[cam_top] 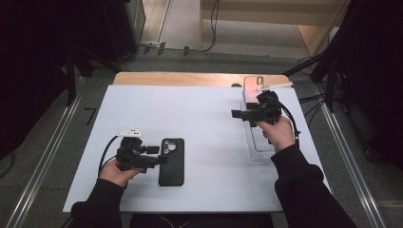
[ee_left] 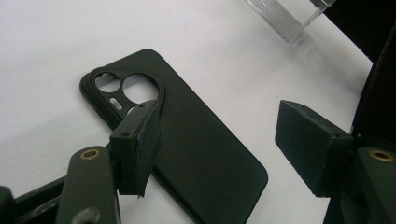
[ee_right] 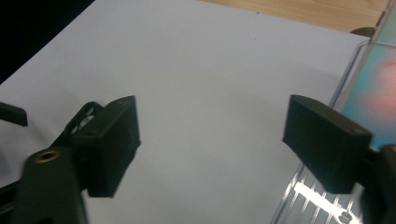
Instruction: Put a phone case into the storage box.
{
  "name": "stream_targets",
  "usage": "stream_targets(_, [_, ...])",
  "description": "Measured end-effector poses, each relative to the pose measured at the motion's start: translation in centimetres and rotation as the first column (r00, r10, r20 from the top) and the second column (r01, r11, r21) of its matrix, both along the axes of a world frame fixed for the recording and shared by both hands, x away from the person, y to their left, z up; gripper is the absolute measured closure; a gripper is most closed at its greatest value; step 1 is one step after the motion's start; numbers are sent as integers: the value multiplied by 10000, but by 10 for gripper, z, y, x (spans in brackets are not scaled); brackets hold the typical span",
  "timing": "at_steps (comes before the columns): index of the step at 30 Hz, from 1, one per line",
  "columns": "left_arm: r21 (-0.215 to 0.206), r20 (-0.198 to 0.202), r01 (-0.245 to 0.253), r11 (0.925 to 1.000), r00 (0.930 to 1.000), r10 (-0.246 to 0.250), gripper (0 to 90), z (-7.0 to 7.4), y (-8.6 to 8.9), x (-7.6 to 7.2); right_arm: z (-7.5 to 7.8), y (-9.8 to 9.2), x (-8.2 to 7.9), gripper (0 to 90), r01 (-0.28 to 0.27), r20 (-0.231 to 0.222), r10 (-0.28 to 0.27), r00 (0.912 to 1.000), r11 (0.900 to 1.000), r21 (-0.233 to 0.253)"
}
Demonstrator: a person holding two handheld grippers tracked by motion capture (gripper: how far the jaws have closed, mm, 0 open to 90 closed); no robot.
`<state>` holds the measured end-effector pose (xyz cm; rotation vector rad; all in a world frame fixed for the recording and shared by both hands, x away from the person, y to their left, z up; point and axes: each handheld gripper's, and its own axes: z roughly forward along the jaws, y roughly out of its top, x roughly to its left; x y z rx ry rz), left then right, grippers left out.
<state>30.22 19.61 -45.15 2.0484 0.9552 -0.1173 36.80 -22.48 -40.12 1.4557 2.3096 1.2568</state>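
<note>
My left claw (cam_top: 164,155) is the nearer one by far: the matte black soft phone case (cam_top: 171,161) lies flat on the white worktop (cam_top: 204,142) directly ahead of its tips, camera cut-outs at the far end. In the left gripper view the case (ee_left: 196,154) runs on a slant from the upper left down toward the lower right between my jaws, so its long axis crosses my closing line at an angle, not squarely. The jaws stand wide apart and hold nothing; one pad sits over the edge by the cut-outs, the other stands off past the opposite long side. I judge a small twist of the wrist would set the pads across the narrow width.

My right claw (cam_top: 237,114), also spread and empty, hangs well apart, beside the clear ribbed plastic stand (cam_top: 259,142) with a phone (cam_top: 252,90) propped at its far end.
</note>
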Motion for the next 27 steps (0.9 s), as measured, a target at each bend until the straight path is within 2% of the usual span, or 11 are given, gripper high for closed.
stream_targets(2, [-25, 11, 6, 10000, 10000, -6, 314, 0, -1, -1, -3, 3, -5, 190, -349, -92, 348, 9994, 9993, -97])
stream_targets(5, [41, 53, 78, 10000, 10000, -78, 313, 1, -1, -2, -6, 7, -12, 194, -779, -470, 782, 9958, 9969, 74])
stream_targets(7, [5, 49, 83, 10000, 10000, -83, 314, 1, -2, -2, -7, 9, -18, 196, -1052, -555, 1059, 9928, 9943, 165])
stream_targets(15, [-26, 61, 114, 9999, 9999, -114, 313, 3, -3, -3, -14, 15, -42, 214, -1695, -259, 1694, 9852, 9855, -2])
stream_targets(24, [-91, 38, 133, 9999, 9999, -133, 299, 2, -3, -3, -22, 17, -61, 221, -2289, -274, 2292, 9730, 9733, 149])
stream_targets(27, [-109, 52, 151, 9998, 9999, -150, 299, 3, -3, -4, -25, 18, -67, 221, -2408, -209, 2406, 9704, 9706, -27])
